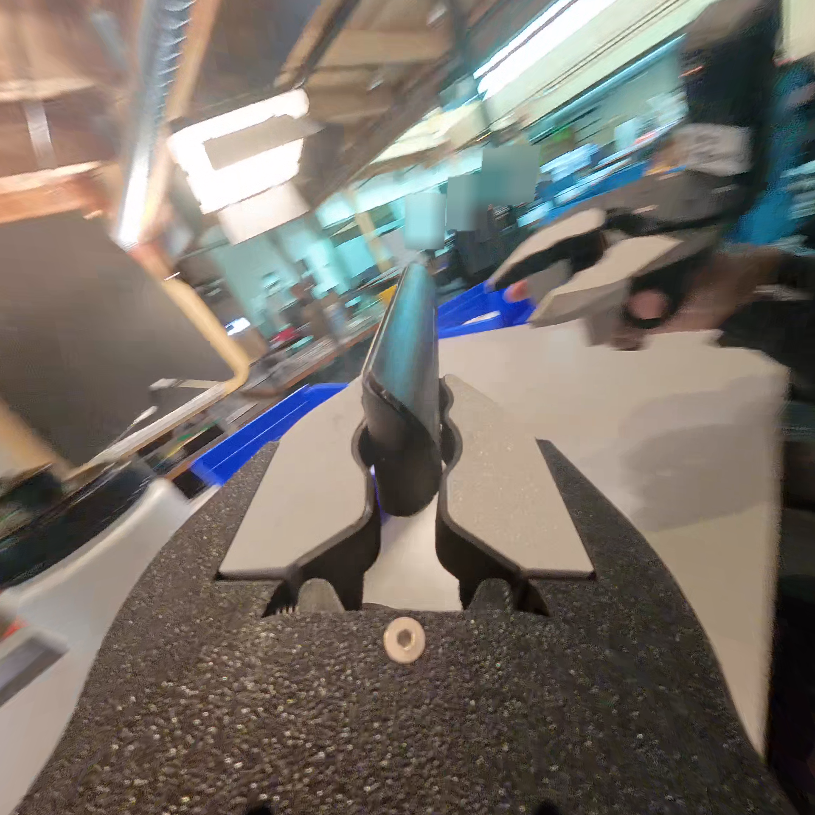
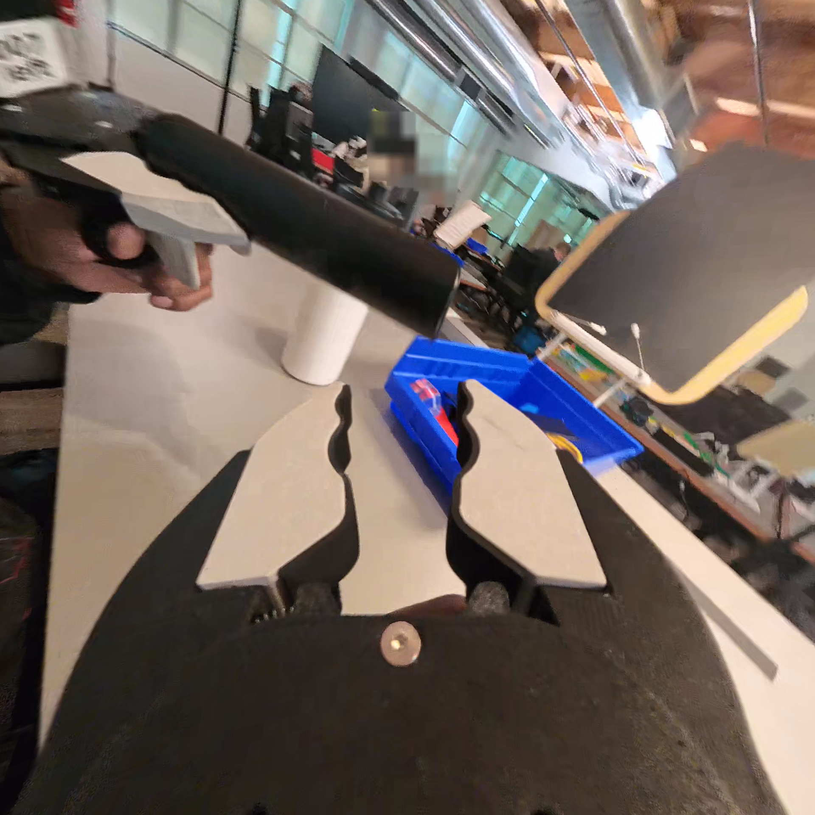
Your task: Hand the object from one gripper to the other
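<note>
A long black tube (image 1: pixel 403 375) is clamped between the fingers of my left gripper (image 1: pixel 403 397), held near one end and pointing up and away. In the right wrist view the tube (image 2: pixel 330 238) slants across the upper left, held in the left gripper (image 2: pixel 229 229) by a person's hand, above the table. My right gripper (image 2: pixel 403 392) is open and empty, below the tube's free end and apart from it. It also shows in the left wrist view (image 1: pixel 516 297), open, to the right of the tube and a short way from it.
A grey-white table (image 2: pixel 176 397) lies below both grippers. On it stand a white cup (image 2: pixel 322 344) and a blue bin (image 2: pixel 573 410) holding red and yellow items. A dark panel with a tan rim (image 2: pixel 683 273) hangs at the right. Desks and monitors fill the background.
</note>
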Demonstrator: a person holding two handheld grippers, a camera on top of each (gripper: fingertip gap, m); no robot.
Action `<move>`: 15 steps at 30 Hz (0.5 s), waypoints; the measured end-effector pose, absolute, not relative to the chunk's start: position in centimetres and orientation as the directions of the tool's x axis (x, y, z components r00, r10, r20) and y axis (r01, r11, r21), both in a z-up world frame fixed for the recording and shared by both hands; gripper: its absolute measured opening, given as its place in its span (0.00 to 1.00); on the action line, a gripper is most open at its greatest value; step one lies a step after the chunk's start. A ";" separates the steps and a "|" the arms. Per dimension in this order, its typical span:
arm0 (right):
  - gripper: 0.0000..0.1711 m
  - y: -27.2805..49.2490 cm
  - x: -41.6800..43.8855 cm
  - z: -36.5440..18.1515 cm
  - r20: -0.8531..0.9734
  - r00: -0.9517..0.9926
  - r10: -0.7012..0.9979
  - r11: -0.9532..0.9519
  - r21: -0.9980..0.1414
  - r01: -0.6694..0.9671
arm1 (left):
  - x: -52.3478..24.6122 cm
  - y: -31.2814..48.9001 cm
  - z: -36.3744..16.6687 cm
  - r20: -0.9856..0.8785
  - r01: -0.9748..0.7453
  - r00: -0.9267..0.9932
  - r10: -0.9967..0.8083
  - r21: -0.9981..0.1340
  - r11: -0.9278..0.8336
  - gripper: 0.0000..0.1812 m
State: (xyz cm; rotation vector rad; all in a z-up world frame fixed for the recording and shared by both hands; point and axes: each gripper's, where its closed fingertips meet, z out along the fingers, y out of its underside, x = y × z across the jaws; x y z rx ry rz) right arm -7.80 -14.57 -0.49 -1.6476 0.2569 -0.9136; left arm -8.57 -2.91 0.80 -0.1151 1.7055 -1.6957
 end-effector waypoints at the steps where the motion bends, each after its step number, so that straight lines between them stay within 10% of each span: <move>1: 0.26 -15.3 -7.0 -0.7 0.389 0.663 -0.640 -0.284 -0.921 0.267 | -7.0 -2.6 0.8 -0.411 0.385 -0.686 -0.601 -0.905 0.180 0.14; 15: 0.23 -18.4 -3.5 -3.1 0.250 0.636 -0.730 -0.217 -0.967 0.131 | 11.4 -6.8 -1.2 -0.590 0.127 -0.332 -0.736 -0.801 0.585 0.13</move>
